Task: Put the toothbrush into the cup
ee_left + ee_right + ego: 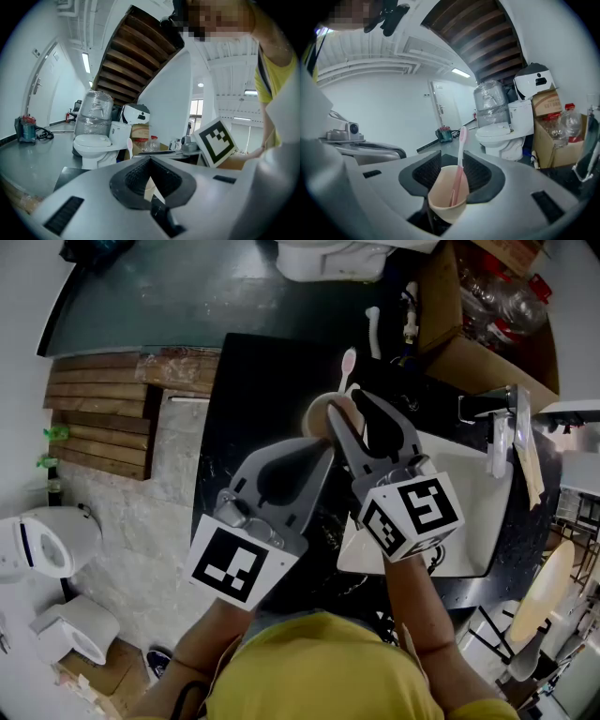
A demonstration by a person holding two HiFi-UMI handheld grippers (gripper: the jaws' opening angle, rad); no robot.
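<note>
Loosely, right gripper (452, 164) jaws flank cup (440, 199) holding toothbrush (461, 145).

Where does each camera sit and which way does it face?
Head view: on the head, steeply down at the black counter; shows both forearms, left gripper, right gripper.
Left gripper view: on that gripper, along its jaws toward a toilet; yellow shirt at right.
Right gripper view: on that gripper, facing the cup and toothbrush between its open jaws.
Shared: both gripper views show the toilet.
</note>
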